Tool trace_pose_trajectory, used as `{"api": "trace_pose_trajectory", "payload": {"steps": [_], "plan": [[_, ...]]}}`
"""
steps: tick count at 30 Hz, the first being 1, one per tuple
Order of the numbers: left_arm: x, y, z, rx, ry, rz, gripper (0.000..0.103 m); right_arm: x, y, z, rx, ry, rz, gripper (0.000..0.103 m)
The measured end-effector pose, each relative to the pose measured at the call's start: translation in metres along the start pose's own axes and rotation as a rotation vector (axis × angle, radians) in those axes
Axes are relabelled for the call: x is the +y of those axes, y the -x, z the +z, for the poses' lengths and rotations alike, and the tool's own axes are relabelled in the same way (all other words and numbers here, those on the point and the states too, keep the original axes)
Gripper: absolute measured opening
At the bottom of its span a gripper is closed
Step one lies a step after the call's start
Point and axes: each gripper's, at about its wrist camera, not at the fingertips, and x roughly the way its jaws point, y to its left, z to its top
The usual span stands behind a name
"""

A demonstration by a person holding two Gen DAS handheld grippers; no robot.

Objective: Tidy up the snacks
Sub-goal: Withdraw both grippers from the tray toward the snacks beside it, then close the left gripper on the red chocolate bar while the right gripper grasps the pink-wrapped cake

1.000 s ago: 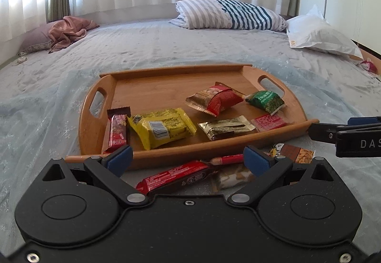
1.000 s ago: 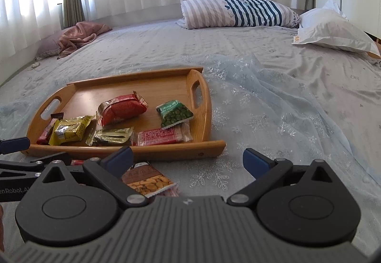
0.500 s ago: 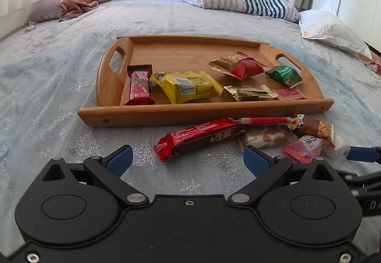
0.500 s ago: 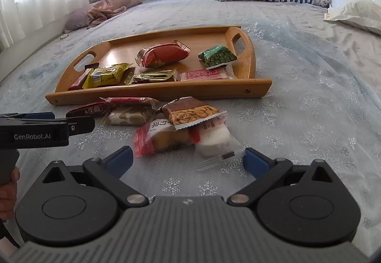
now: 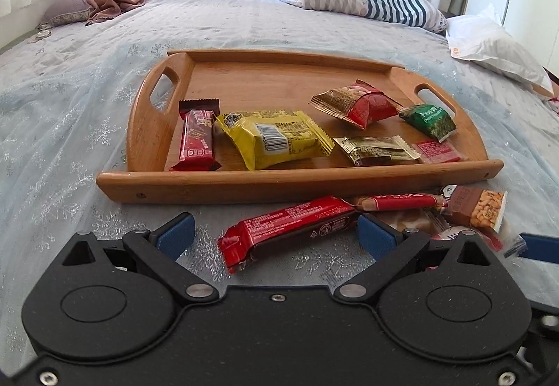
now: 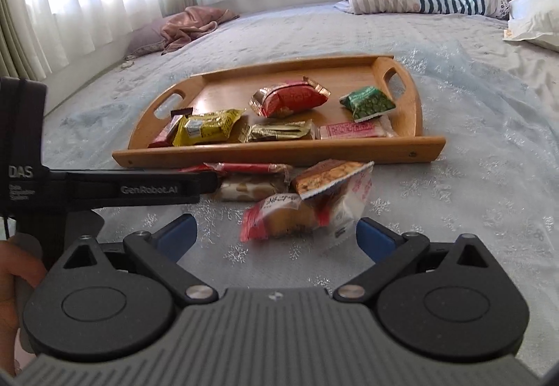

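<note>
Closer in than half a second back: both hand-held grippers lowered toward the loose pile on the bed [image 5: 70,127], in front of the wooden tray [image 5: 286,181]. Left hand-held gripper [image 5: 276,234], lower centre of its view, released, blue pads spread wide, now bracketing the long red bar [image 5: 290,228] with nothing pinched yet. Right hand-held gripper [image 6: 276,232] likewise released, empty, straddling the red-and-white cake packet [image 6: 279,220] just below the peanut bar [image 6: 328,178], which leans across the packets under it. Six snacks already lined up in the tray: small red bar [image 5: 197,139], yellow packet [image 5: 272,141], gold-and-red pouch [image 5: 356,102], green packet [image 5: 428,122], dark gold sachet [image 5: 377,150], pink wafer [image 5: 436,151]. Probably a double pick about to begin; loose pile in the centre of both views still to be moved. Risk: overlapping wrappers dragging a neighbour along.
</note>
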Motion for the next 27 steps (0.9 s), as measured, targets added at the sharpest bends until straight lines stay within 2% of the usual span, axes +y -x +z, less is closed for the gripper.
{"api": "trace_pose_trajectory", "payload": {"steps": [3, 5, 8, 15, 18, 23, 27], "plan": [[0.0, -0.003, 0.0, -0.005, -0.006, 0.0, 0.099, 0.009, 0.014, 0.004, -0.045, 0.054, -0.037, 0.103], [0.0, -0.004, 0.0, -0.012, -0.005, -0.002, 0.096, 0.013, 0.017, 0.006, -0.057, 0.065, -0.013, 0.103], [0.001, -0.002, -0.001, -0.026, -0.004, -0.037, 0.077, 0.017, 0.007, 0.006, -0.025, 0.062, 0.045, 0.103], [-0.005, -0.001, -0.005, -0.048, -0.045, -0.1, 0.042, 0.02, -0.018, 0.001, 0.002, 0.063, 0.015, 0.103], [-0.007, 0.0, -0.006, -0.049, -0.055, -0.116, 0.035, 0.017, -0.024, 0.002, 0.003, 0.08, -0.033, 0.103], [-0.003, 0.004, -0.009, -0.046, -0.056, -0.126, 0.027, 0.018, -0.025, 0.0, 0.009, 0.091, -0.051, 0.103], [0.003, 0.011, -0.013, -0.041, -0.063, -0.113, 0.024, 0.024, -0.019, -0.002, 0.019, 0.073, 0.024, 0.102]]}}
